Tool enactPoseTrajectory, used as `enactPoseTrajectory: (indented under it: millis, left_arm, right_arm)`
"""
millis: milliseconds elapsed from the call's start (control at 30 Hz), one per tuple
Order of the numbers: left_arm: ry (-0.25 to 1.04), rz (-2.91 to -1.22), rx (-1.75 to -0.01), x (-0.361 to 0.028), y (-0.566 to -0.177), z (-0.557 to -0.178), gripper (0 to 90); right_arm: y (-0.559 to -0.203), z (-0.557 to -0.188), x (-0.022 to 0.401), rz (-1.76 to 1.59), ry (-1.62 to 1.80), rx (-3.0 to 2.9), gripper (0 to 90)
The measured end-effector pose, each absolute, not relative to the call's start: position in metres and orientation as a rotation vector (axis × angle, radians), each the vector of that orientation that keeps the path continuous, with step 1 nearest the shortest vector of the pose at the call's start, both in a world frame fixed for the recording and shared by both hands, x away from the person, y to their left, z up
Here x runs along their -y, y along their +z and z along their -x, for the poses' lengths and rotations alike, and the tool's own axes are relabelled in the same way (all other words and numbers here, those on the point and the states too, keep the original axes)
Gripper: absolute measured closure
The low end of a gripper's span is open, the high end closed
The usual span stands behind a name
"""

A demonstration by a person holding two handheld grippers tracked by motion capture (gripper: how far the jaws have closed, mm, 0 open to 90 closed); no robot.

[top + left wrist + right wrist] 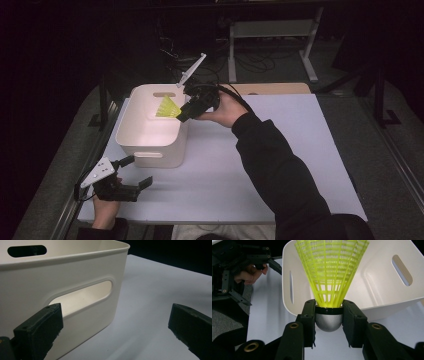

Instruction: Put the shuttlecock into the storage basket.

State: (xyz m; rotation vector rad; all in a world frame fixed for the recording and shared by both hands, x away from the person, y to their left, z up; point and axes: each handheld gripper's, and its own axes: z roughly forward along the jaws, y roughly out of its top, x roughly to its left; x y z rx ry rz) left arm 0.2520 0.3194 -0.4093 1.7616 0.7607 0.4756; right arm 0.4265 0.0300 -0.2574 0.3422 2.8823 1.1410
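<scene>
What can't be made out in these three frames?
- Bin floor nearest the person: high view, near wall hides it.
- Shuttlecock skirt top: right gripper view, cut by the top edge.
- Left gripper body: left gripper view, cut by the bottom edge.
- Room beyond the table: high view, too dark.

Smooth cream plastic on the storage bin (pixel 82 270), soft satin sheen along the rim. Yellow-green plastic lattice for the shuttlecock (pixel 330 272) skirt, with a glossy silver-grey rounded cap below. Matt black, faintly rough pads (pixel 309 320) on the right gripper (pixel 329 320); brass-looking rivets at the joints. Same dull black on the left gripper (pixel 115 332). Matt pale tabletop (pixel 280 165), smooth.
</scene>
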Motion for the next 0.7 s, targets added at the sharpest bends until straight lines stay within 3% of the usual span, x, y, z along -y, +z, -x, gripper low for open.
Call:
enactPoseTrajectory:
  millis: [700]
  left_arm:
    - [0.467,-1.766,-0.760,-0.319,-0.409,-0.252,0.0]
  right_arm:
    - [-0.263,-0.431,-0.064,-0.283,1.113,-2.932,63.0]
